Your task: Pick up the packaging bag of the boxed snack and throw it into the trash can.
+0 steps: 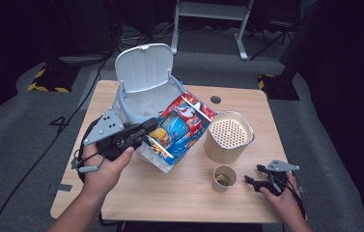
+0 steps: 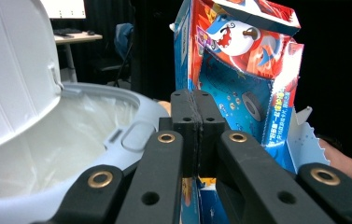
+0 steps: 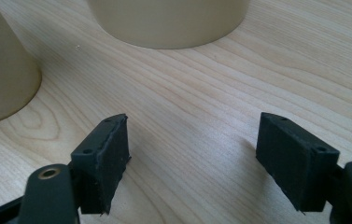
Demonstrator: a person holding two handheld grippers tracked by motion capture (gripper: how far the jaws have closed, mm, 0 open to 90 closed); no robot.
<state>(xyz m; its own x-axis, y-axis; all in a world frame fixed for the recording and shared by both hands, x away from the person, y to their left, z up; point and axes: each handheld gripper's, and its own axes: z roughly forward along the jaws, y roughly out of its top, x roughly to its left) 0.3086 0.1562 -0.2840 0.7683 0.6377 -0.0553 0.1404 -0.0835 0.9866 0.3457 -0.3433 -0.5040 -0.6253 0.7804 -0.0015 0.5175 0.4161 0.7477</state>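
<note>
The left gripper [image 1: 147,128] had its jaws clamped on the edge of a glossy printed cardboard box [image 1: 179,128], held tilted just beside the open white plastic bin [image 1: 130,110] at its ten o'clock. Dropping it in called for a swing over the lined rim. The right gripper [image 1: 256,180] rested, jaws apart, on the wooden table [image 1: 179,193], a paper cup [image 1: 224,178] at nine o'clock.

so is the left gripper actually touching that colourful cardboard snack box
Touching. In the left gripper view the left gripper has its black fingers pressed shut on the lower edge of the red-and-blue cardboard snack box, with the box rising above them.
</note>
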